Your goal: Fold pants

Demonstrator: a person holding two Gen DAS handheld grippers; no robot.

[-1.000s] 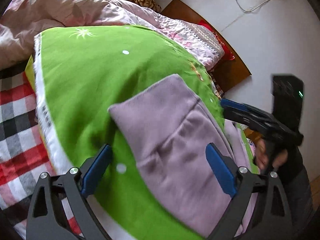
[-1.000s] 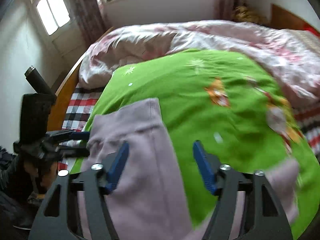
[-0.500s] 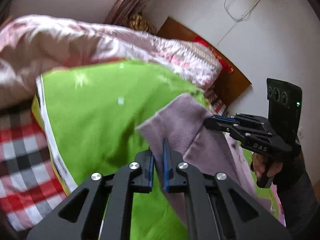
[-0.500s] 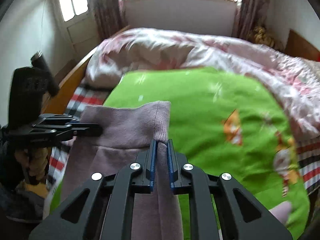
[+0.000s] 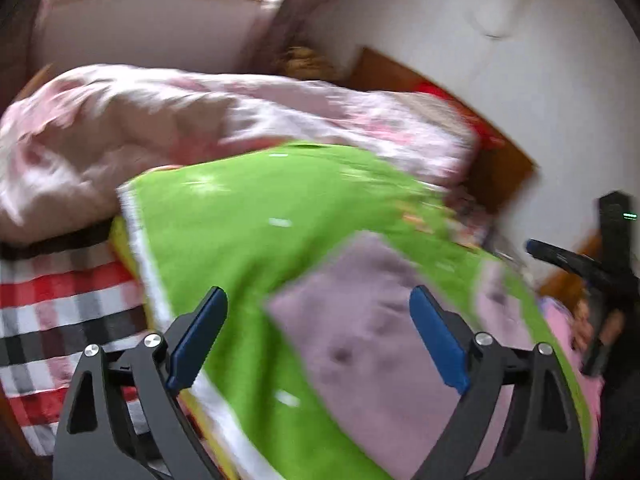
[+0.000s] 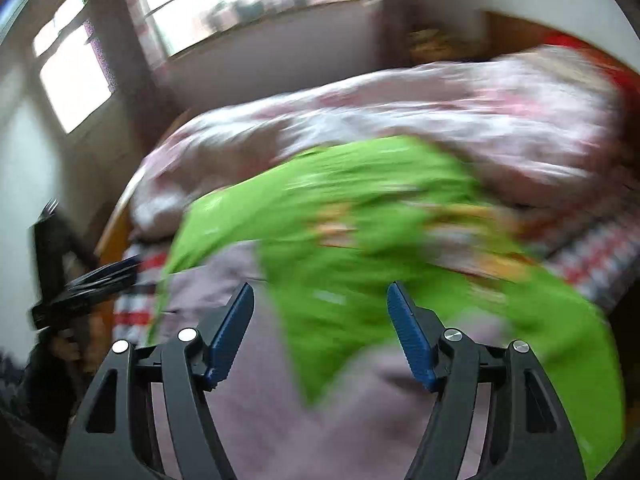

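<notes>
1. our left gripper (image 5: 316,336) is spread wide. both blue pads have clear air between them and nothing is pinched. black angular frame, silver pivot bolts, flat smooth pad faces.
2. our right gripper (image 6: 320,332) is also spread wide and grips nothing. its blue pads show a fine ribbed face on the inner edge.
3. the pants (image 5: 384,344) are mauve, a soft fleecy knit with a matte surface. they lie on the green blanket (image 5: 248,216) just ahead of and below both grippers.
4. in the left view the near pants end reads as a squarish flap with a fairly straight edge. the right pad overlaps it in the picture; we cannot tell whether they touch.
5. in the right view the pants (image 6: 248,408) fill the lower left and run under the gripper. a wedge of green blanket (image 6: 360,280) shows between two mauve areas.
6. the blanket is bright green and fuzzy, with small white flecks, orange cartoon prints and a white border strip along its left edge.
7. a red, white and black plaid sheet (image 5: 56,308) lies left of the blanket. a puffy pink floral quilt (image 5: 180,120) is bunched behind it.
8. a wooden headboard (image 5: 500,168) stands against the white wall.
9. both views are motion blurred, so fine weave and seams are unreadable.
</notes>
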